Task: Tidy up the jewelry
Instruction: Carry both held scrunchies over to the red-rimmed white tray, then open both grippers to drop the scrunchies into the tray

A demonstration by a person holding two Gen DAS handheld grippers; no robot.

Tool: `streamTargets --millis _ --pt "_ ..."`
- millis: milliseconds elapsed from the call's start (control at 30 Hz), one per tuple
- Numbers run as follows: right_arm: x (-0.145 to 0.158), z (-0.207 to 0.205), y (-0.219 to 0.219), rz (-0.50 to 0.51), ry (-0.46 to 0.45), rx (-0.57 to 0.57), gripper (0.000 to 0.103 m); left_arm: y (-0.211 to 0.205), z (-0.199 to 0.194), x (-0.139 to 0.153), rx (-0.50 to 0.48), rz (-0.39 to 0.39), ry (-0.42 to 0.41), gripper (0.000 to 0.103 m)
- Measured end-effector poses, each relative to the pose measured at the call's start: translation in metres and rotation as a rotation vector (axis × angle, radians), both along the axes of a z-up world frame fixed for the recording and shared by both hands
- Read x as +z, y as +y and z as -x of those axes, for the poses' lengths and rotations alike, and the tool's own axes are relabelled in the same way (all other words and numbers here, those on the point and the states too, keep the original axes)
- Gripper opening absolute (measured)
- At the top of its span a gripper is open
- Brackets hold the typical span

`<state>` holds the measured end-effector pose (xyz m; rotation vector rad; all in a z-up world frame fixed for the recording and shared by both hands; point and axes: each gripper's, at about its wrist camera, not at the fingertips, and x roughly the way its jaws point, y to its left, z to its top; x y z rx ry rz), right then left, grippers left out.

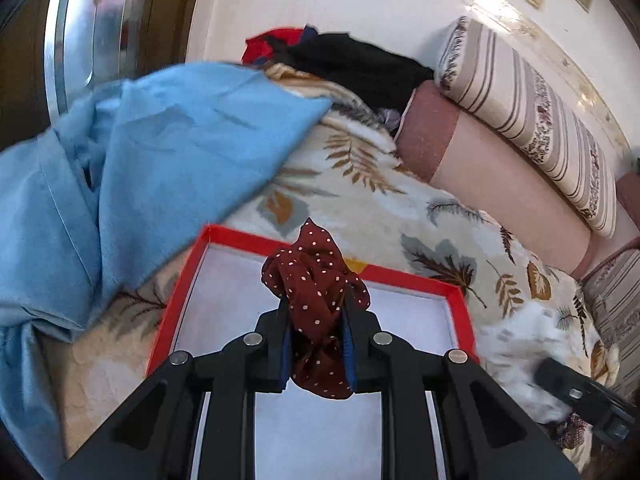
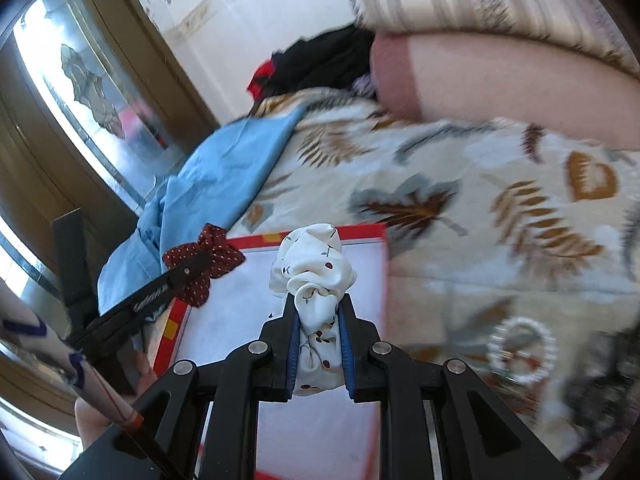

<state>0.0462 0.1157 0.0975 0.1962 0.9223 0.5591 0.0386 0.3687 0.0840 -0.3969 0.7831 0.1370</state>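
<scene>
My left gripper (image 1: 316,308) is shut on a dark red scrunchie with white dots (image 1: 316,276), held over the red-rimmed box (image 1: 180,292) with a white floor. The right wrist view shows my right gripper (image 2: 318,304) shut on a white scrunchie with a cherry print (image 2: 312,264), also above that red-rimmed box (image 2: 385,248). To the left in that view is the left gripper (image 2: 188,276) with the dark red scrunchie (image 2: 216,256) over the box's left edge. Part of the right gripper (image 1: 580,396) shows at the lower right of the left wrist view.
The box lies on a bed cover with a leaf print (image 1: 360,184). A blue cloth (image 1: 160,160) is heaped to the left, dark clothes (image 1: 360,64) at the back, and bolster pillows (image 1: 500,176) along the right. A pearl bracelet (image 2: 520,352) lies right of the box.
</scene>
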Motion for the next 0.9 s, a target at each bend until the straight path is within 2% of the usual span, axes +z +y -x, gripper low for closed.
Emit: streamTargets --millis 167,300,400,567,633,667,700,767,900 --pt "-0.029 -0.030 0.032 0.009 0.062 0.012 0.019 0.008 -0.007 -0.014 0.003 0.011 0.041 0.019" --pt "-0.045 -0.045 0.043 0.022 0.079 0.004 0.019 0.012 -0.009 -0.022 0.011 0.051 0.064 0.019" --pt "-0.053 -0.055 0.047 0.021 0.094 -0.002 0.019 0.012 -0.012 -0.027 0.020 0.052 0.081 0.020" --pt "-0.062 -0.064 0.054 0.043 0.098 -0.011 0.022 0.010 -0.012 -0.030 0.036 0.040 0.093 0.029" --pt "-0.066 -0.067 0.054 0.052 0.106 -0.013 0.023 0.011 -0.013 -0.031 0.045 0.042 0.097 0.038" --pt "-0.067 -0.068 0.053 0.052 0.112 -0.015 0.027 0.012 -0.012 -0.030 0.053 0.044 0.096 0.042" --pt "-0.067 -0.067 0.052 0.048 0.114 -0.015 0.036 0.012 -0.012 -0.029 0.059 0.045 0.092 0.048" --pt "-0.064 -0.066 0.047 0.036 0.111 -0.015 0.046 0.013 -0.010 -0.025 0.064 0.045 0.077 0.051" --pt "-0.052 -0.058 0.035 0.007 0.091 -0.019 0.046 0.009 -0.007 -0.016 0.068 0.036 0.046 0.052"
